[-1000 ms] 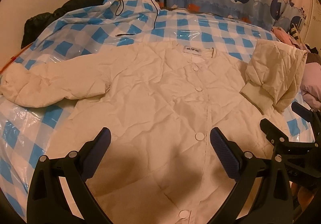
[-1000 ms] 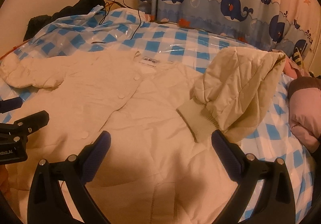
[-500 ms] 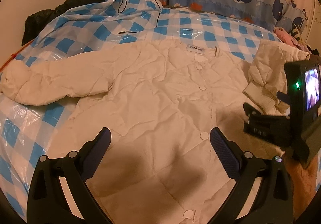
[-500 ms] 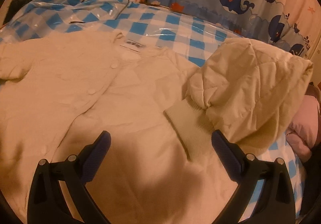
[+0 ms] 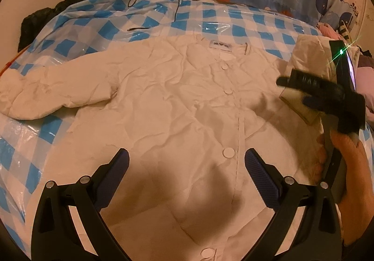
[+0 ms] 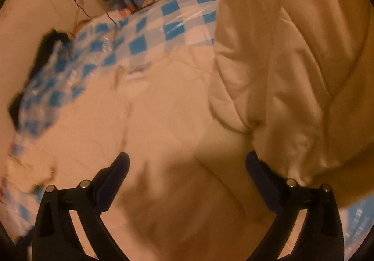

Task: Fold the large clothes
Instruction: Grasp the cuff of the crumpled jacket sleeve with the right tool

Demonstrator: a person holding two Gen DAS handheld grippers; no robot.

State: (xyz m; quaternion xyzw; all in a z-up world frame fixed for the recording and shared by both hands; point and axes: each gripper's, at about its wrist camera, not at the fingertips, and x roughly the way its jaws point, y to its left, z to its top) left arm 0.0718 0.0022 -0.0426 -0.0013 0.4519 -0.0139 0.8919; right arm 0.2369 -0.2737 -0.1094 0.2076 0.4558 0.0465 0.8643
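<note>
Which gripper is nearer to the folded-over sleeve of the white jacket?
Right. The right gripper is open right at the folded sleeve, one finger touching it. The left gripper, also open, hovers over the jacket's buttoned front, well away.

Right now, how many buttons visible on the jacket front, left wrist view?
4 on the jacket placket: below the collar, next down, mid-front, and bottom edge. One more may hide in the creases between second and third.
</note>
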